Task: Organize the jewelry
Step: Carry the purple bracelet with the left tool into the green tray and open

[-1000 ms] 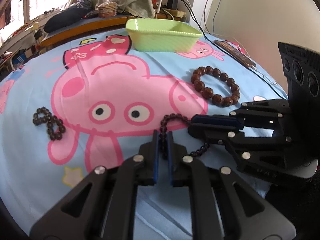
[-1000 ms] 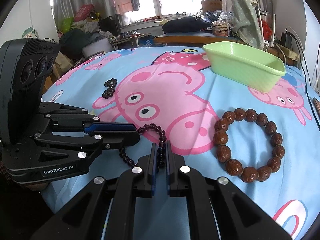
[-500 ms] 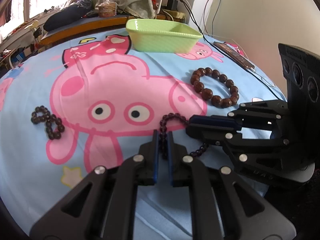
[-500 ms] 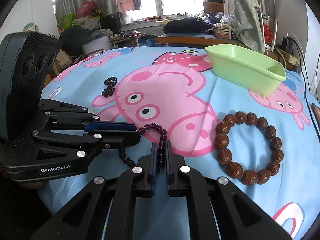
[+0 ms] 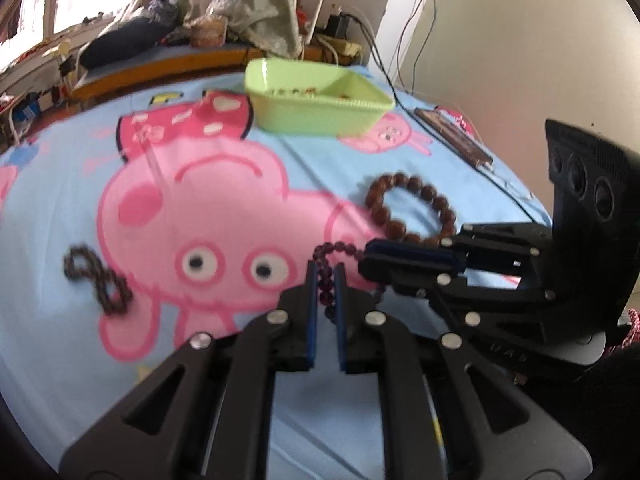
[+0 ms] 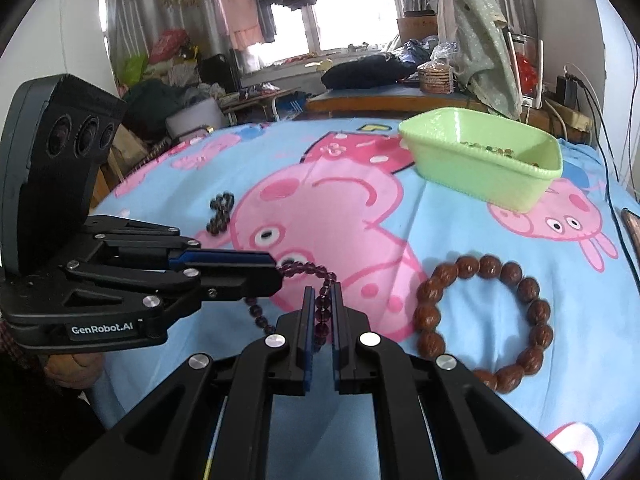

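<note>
A dark purple bead strand [image 5: 326, 280] [image 6: 322, 312] hangs between both grippers above the Peppa Pig sheet. My left gripper [image 5: 324, 276] is shut on one part of it; it also shows in the right wrist view [image 6: 276, 270]. My right gripper [image 6: 322, 300] is shut on another part; it also shows in the left wrist view [image 5: 362, 260]. A large brown bead bracelet [image 6: 486, 320] [image 5: 408, 210] lies to the right. A small dark bracelet [image 5: 98, 280] [image 6: 220, 216] lies to the left. A green basket [image 6: 482, 162] [image 5: 316, 98] with small items inside stands at the far side.
A phone with a cable [image 5: 452, 134] lies at the sheet's right edge by the wall. A wooden bed edge [image 6: 384, 102] with clothes, bags and cables runs behind the basket. Clutter fills the room to the far left.
Both grippers have risen together with the purple strand, lifting it off the sheet. The view now looks down into the basket more.
</note>
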Motion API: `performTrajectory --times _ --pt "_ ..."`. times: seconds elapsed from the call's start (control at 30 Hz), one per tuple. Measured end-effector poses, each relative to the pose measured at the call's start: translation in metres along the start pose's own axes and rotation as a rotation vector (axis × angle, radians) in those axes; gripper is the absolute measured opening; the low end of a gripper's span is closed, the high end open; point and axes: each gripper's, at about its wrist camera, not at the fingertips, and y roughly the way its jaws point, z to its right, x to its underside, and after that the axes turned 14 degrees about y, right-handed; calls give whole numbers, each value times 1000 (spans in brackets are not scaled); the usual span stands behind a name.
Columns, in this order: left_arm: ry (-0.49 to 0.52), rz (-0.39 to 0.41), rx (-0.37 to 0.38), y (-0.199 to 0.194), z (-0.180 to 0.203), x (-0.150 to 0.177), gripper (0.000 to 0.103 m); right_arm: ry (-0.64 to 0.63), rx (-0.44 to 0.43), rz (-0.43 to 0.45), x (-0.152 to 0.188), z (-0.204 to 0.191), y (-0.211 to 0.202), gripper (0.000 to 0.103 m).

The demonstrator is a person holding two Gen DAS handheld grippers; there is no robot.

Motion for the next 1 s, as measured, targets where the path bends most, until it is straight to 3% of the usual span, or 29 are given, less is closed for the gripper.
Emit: performTrajectory --times 0.2,0.4,0.6,0.73,0.8,0.9,1.0 --pt "10 24 -12 5 -12 -33 7 12 -10 88 -30 6 -12 0" --pt "42 71 -38 12 -28 -87 7 -6 7 165 -76 22 -14 0" --pt "78 86 -70 42 -42 -152 7 84 12 216 -138 67 -7 0" --pt "61 65 -63 75 -54 -182 7 117 45 219 -161 92 6 0" --pt "46 51 -54 91 -58 -190 7 120 99 183 -168 104 24 0" --pt "5 -17 -109 119 -68 -195 21 156 159 171 -172 122 44 0" --pt "-70 20 -77 110 -79 -187 21 206 115 172 -166 124 39 0"
